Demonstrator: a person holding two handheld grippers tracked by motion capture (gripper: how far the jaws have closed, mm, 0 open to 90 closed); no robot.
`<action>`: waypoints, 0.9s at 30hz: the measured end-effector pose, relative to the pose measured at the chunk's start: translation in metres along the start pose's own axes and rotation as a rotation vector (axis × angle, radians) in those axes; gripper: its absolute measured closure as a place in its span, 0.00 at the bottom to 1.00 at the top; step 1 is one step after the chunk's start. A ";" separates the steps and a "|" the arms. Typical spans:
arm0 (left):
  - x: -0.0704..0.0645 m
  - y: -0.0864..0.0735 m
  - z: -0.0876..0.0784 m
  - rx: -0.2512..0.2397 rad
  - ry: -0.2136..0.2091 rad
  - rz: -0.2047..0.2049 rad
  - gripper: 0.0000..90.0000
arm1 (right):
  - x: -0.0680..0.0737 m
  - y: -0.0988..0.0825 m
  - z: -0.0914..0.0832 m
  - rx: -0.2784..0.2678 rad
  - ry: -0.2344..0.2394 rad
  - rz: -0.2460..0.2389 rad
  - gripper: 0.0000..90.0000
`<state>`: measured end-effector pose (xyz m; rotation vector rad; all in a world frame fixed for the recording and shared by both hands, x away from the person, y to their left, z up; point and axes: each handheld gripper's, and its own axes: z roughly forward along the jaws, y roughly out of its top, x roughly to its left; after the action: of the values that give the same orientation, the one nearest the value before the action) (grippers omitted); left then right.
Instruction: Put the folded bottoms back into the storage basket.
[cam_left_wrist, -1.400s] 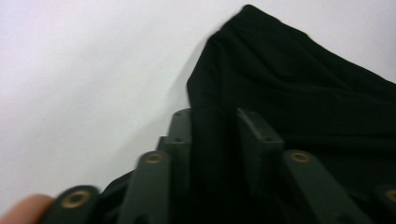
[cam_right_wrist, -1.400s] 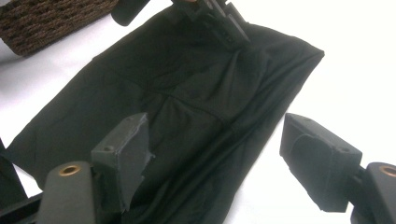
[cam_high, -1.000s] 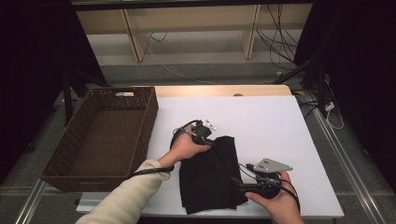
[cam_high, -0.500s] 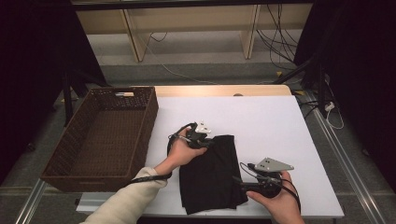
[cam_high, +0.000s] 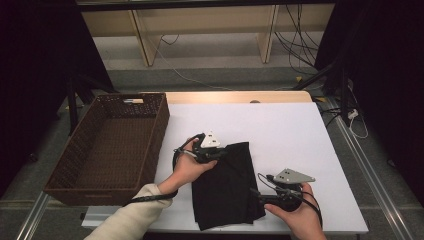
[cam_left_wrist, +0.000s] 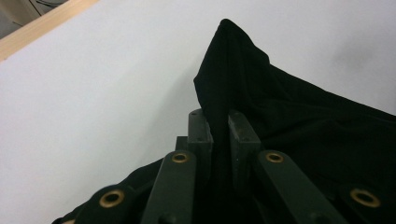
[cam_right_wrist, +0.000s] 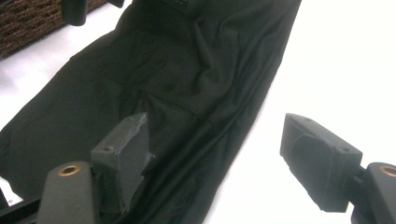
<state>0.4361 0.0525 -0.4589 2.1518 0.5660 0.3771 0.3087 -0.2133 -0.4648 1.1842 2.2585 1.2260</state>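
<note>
Black cloth pinched at its far corner, spread on the white counter.

A brown wicker basket (cam_high: 107, 145) stands at the counter's (cam_high: 280, 125) left edge, just beside my left forearm. My left hand-held gripper (cam_high: 216, 152) is clamped on a raised fold of the black cloth (cam_high: 225, 185) at its upper left corner; the fabric rises in a peak between the closed jaws (cam_left_wrist: 219, 135). The rest of the cloth lies flat and creased toward me. My right hand-held gripper (cam_right_wrist: 219, 154) rests at the cloth's lower right edge, jaws spread wide, gripping nothing, one jaw over the fabric and the other over bare counter.
</note>
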 end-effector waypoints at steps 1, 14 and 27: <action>-0.001 0.001 -0.002 -0.003 0.001 0.003 0.90 | 0.000 0.000 0.000 0.001 0.000 -0.002 0.28; -0.011 0.005 -0.030 -0.057 0.001 0.031 0.90 | 0.000 0.000 -0.001 -0.002 -0.003 0.001 0.28; -0.016 0.006 -0.047 -0.084 0.008 0.053 0.90 | 0.000 0.000 -0.002 -0.006 -0.003 0.001 0.27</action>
<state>0.4025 0.0722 -0.4277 2.0885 0.4898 0.4319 0.3079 -0.2143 -0.4639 1.1844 2.2510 1.2299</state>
